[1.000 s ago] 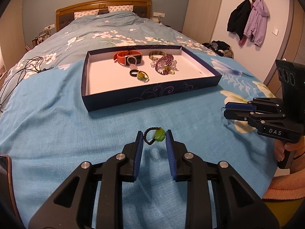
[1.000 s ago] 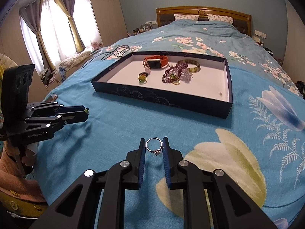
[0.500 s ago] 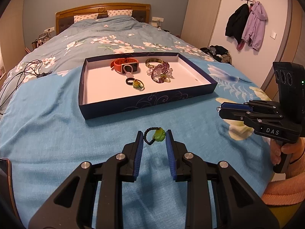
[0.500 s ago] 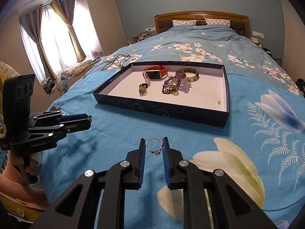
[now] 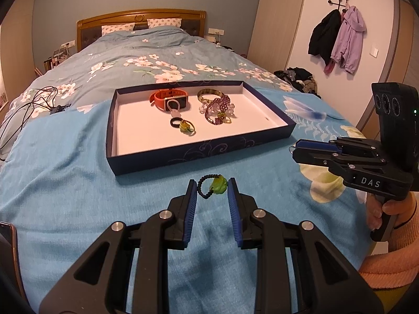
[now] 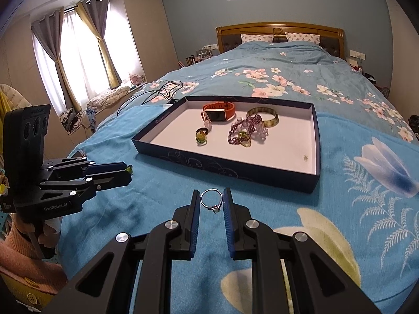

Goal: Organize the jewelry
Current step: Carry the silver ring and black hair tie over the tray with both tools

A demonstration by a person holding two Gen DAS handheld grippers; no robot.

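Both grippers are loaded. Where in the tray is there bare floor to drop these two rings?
In the tray, the near strip along the front wall is bare, and so is the left end beside the green-stone ring. The right end is bare except one tiny speck. The back middle is crowded: orange watch, bangle, purple beads.

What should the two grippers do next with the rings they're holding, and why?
Probably carry both forward over the tray before releasing. The left gripper clamps the green bead ring, the right gripper the silver ring, both short of the tray's near wall.
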